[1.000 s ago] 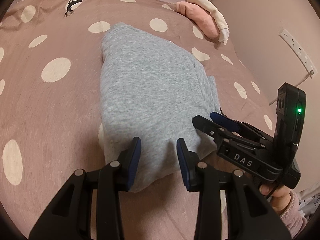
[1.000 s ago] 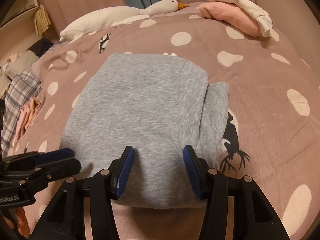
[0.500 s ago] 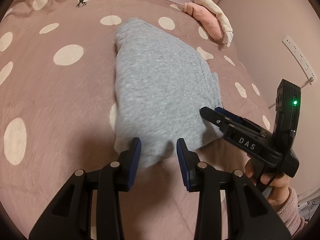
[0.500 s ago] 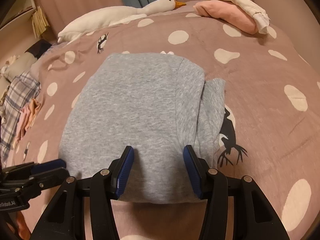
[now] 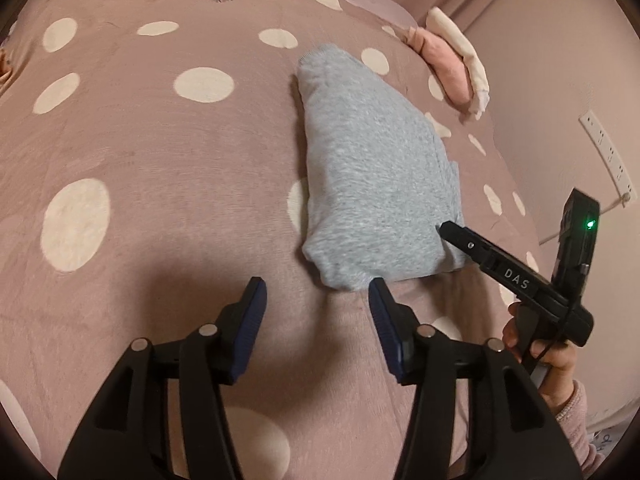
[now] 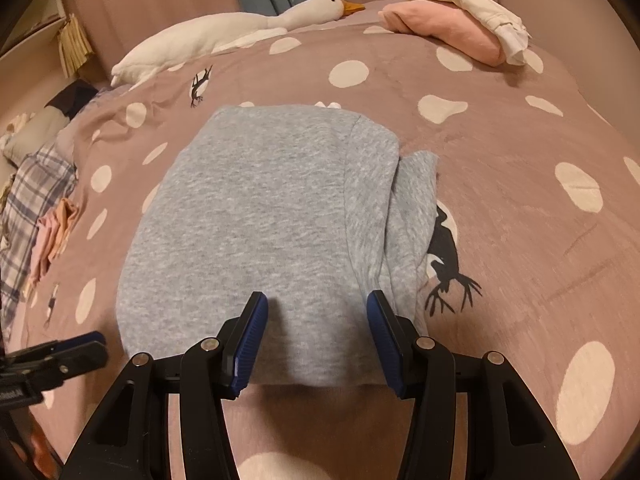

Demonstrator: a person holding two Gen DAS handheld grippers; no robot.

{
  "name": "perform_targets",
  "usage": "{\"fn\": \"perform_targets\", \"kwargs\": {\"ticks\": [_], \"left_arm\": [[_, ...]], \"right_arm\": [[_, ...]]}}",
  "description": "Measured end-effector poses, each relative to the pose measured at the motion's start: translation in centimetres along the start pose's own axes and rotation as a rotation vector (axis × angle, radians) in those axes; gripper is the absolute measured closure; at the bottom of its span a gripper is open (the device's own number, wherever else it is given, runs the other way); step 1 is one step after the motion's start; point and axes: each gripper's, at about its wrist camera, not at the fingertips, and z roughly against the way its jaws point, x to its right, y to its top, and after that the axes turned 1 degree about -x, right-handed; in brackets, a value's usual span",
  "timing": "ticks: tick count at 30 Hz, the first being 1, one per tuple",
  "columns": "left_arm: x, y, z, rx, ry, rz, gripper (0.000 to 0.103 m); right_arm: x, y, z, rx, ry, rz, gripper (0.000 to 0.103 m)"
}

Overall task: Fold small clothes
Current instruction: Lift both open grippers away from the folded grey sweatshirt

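A folded grey garment [image 6: 272,216] lies flat on the mauve polka-dot bedspread [image 6: 520,128]; it also shows in the left wrist view [image 5: 372,184]. My right gripper [image 6: 316,308] is open and empty, its jaws hovering over the garment's near edge. In the left wrist view the right gripper [image 5: 452,236] sits at the garment's right corner. My left gripper [image 5: 316,292] is open and empty, off the garment and just to the left of its near corner. In the right wrist view the left gripper [image 6: 80,346] shows at the lower left.
A stack of folded pink and cream clothes [image 6: 452,24] lies at the far right of the bed. A white goose plush [image 6: 224,36] lies along the back. Plaid and peach clothes [image 6: 36,216] are piled at the left edge. A wall with a power strip [image 5: 608,156] is on the right.
My left gripper has drawn back and to the left off the grey garment, which it was over a second ago. My right gripper has pulled back slightly. The garment lies still.
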Motion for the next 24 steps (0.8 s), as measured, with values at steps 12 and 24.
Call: {"fn": "perform_targets", "kwargs": {"ticks": [12, 24], "left_arm": [[-1.3, -1.6, 3.2, 0.057, 0.000, 0.064, 0.039], [-1.0, -2.2, 3.8, 0.063, 0.021, 0.081, 0.023]], "right_arm": [[0.2, -0.7, 1.1, -0.005, 0.003, -0.016, 0.051], [2.7, -2.2, 2.7, -0.012, -0.022, -0.102, 0.051]]}}
